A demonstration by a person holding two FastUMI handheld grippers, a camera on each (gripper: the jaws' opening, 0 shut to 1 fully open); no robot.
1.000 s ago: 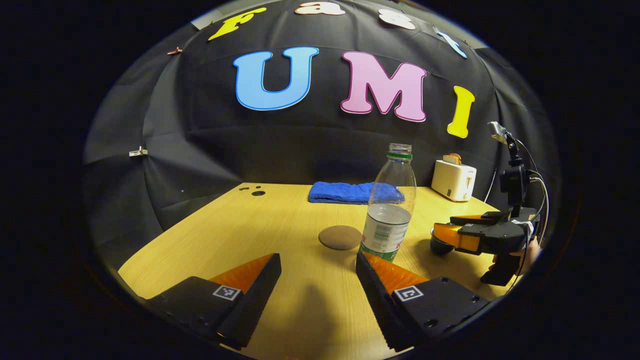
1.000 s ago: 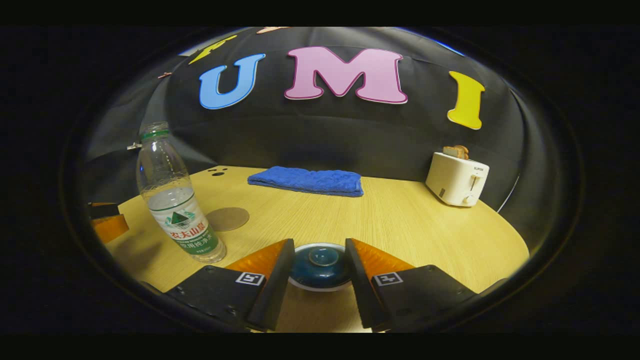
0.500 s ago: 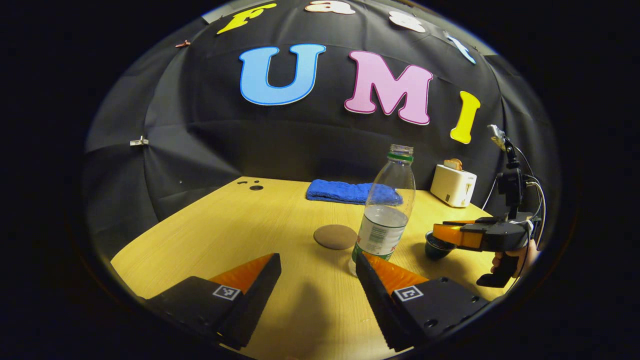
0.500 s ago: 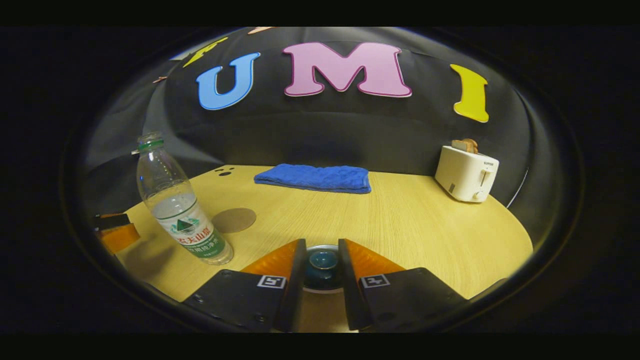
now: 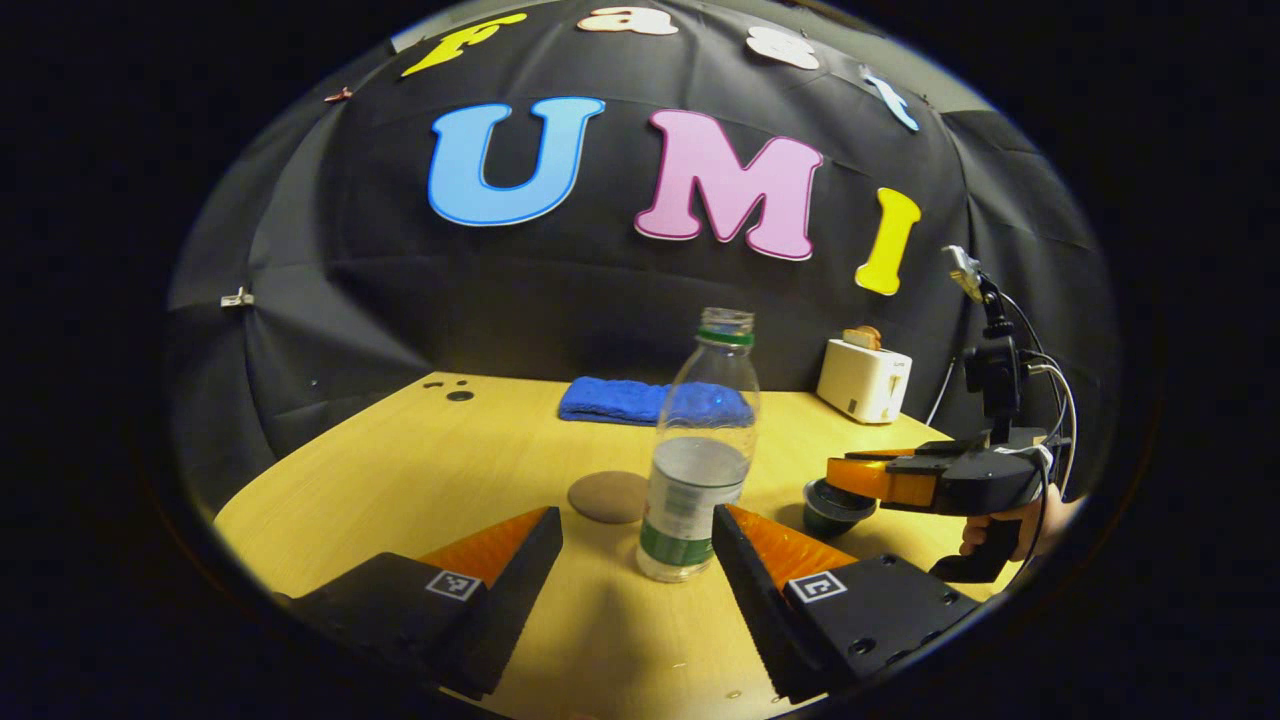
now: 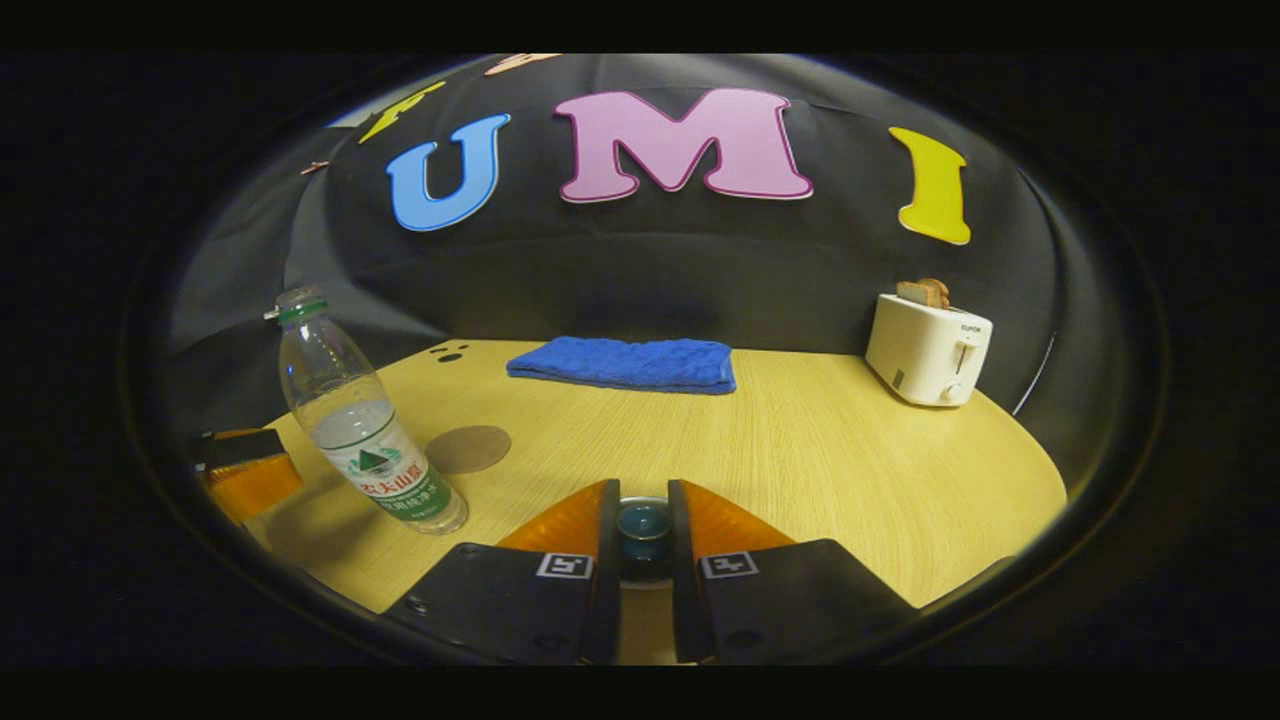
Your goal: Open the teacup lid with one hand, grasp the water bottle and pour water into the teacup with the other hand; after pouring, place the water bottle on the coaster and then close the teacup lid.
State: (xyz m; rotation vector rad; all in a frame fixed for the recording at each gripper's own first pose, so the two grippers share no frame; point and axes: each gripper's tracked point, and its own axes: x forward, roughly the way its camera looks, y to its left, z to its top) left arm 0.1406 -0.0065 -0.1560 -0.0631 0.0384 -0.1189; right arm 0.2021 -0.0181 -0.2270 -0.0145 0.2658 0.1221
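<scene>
If you lift now with the right gripper [image 6: 644,545] pinching the lid [image 6: 643,522], it may slip, while your spread left gripper [image 5: 637,570], around the bottle [image 5: 697,462] beside the teacup [image 5: 833,505], could tip it.

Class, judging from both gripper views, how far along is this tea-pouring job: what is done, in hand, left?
Done: nothing yet. In hand: the right gripper has closed on the teacup lid, not lifted; the open left gripper frames the water bottle. Left: lifting, grasping, pouring, setting the bottle on the coaster, relidding.
</scene>
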